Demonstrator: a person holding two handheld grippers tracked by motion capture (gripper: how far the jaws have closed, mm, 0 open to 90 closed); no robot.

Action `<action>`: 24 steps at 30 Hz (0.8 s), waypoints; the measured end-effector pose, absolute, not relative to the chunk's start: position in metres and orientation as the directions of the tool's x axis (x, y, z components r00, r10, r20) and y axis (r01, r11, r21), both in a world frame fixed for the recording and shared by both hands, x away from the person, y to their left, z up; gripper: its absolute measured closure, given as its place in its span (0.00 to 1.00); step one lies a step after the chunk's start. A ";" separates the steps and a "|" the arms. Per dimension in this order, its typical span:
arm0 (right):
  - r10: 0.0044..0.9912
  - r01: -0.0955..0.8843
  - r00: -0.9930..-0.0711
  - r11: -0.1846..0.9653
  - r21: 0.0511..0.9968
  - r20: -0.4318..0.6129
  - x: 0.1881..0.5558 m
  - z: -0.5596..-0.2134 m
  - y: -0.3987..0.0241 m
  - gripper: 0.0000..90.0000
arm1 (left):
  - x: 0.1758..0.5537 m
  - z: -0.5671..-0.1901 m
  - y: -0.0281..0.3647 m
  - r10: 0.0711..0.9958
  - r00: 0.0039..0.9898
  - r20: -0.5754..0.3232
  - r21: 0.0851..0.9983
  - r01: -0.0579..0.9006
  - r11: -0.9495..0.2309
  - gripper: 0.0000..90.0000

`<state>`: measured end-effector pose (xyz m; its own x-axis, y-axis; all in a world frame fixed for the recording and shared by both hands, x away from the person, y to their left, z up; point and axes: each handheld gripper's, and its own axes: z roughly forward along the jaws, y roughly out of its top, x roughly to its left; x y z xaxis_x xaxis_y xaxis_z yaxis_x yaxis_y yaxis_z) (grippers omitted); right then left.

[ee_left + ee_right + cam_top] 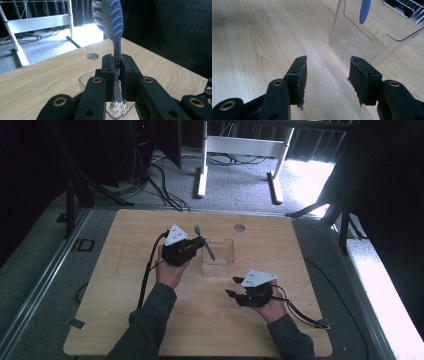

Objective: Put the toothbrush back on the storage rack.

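While my left gripper point(117, 68) has the toothbrush point(113, 23) clamped by its handle, head pointing up and away from me, the pickup part looks done. The brush's lower end sits right over the clear plastic holder point(218, 257) just below and ahead of that gripper, so I'd guess what's left is lowering it in and letting go. My right gripper point(327, 75) is doing nothing, jaws partly apart with only bare worktop point(262, 37) between them, the holder a bit ahead and off to one side.
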<state>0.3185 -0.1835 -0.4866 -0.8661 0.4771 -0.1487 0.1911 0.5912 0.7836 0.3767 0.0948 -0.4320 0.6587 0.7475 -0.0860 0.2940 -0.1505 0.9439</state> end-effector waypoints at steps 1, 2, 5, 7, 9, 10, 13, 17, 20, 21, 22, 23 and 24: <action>0.475 0.189 -0.867 0.594 0.782 -0.151 0.319 -0.487 -0.183 0.53 | 0.377 -0.432 0.095 0.748 0.658 -0.087 0.943 0.295 -0.150 0.92; 0.474 0.188 -0.867 0.594 0.782 -0.152 0.319 -0.487 -0.183 0.53 | 0.378 -0.433 0.094 0.749 0.657 -0.085 0.942 0.299 -0.154 0.92; 0.475 0.188 -0.867 0.594 0.782 -0.152 0.319 -0.487 -0.183 0.53 | 0.380 -0.436 0.094 0.752 0.654 -0.089 0.939 0.307 -0.156 0.92; 0.478 0.190 -0.866 0.591 0.784 -0.150 0.318 -0.487 -0.184 0.53 | 0.381 -0.437 0.093 0.752 0.653 -0.091 0.937 0.313 -0.158 0.92; 0.478 0.190 -0.865 0.591 0.784 -0.151 0.318 -0.486 -0.184 0.53 | 0.381 -0.439 0.092 0.752 0.653 -0.091 0.934 0.318 -0.163 0.92; 0.478 0.190 -0.865 0.591 0.784 -0.151 0.318 -0.486 -0.184 0.53 | 0.382 -0.440 0.092 0.753 0.652 -0.089 0.933 0.320 -0.167 0.92; 0.479 0.191 -0.865 0.591 0.783 -0.150 0.318 -0.487 -0.184 0.53 | 0.382 -0.442 0.090 0.752 0.653 -0.090 0.929 0.327 -0.172 0.92; 0.479 0.192 -0.865 0.590 0.784 -0.148 0.318 -0.488 -0.183 0.53 | 0.384 -0.445 0.088 0.753 0.652 -0.089 0.925 0.334 -0.180 0.92; 0.479 0.192 -0.865 0.590 0.784 -0.148 0.318 -0.488 -0.184 0.53 | 0.385 -0.447 0.087 0.752 0.653 -0.090 0.921 0.341 -0.186 0.92; 0.479 0.193 -0.865 0.589 0.784 -0.147 0.318 -0.488 -0.184 0.53 | 0.385 -0.447 0.086 0.753 0.652 -0.090 0.921 0.343 -0.187 0.92; 0.480 0.194 -0.865 0.589 0.785 -0.146 0.318 -0.488 -0.184 0.53 | 0.385 -0.448 0.086 0.751 0.654 -0.089 0.919 0.345 -0.191 0.92; 0.479 0.194 -0.865 0.590 0.784 -0.146 0.318 -0.488 -0.184 0.53 | 0.386 -0.449 0.086 0.751 0.654 -0.089 0.918 0.347 -0.193 0.92; 0.479 0.195 -0.866 0.589 0.784 -0.145 0.318 -0.489 -0.184 0.53 | 0.386 -0.449 0.086 0.751 0.654 -0.090 0.917 0.349 -0.194 0.92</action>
<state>0.3179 -0.1838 -0.4887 -0.8657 0.4791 -0.1451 0.1945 0.5891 0.7843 0.3860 0.0856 -0.4494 0.6539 0.7512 -0.0898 0.3491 -0.1943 0.9167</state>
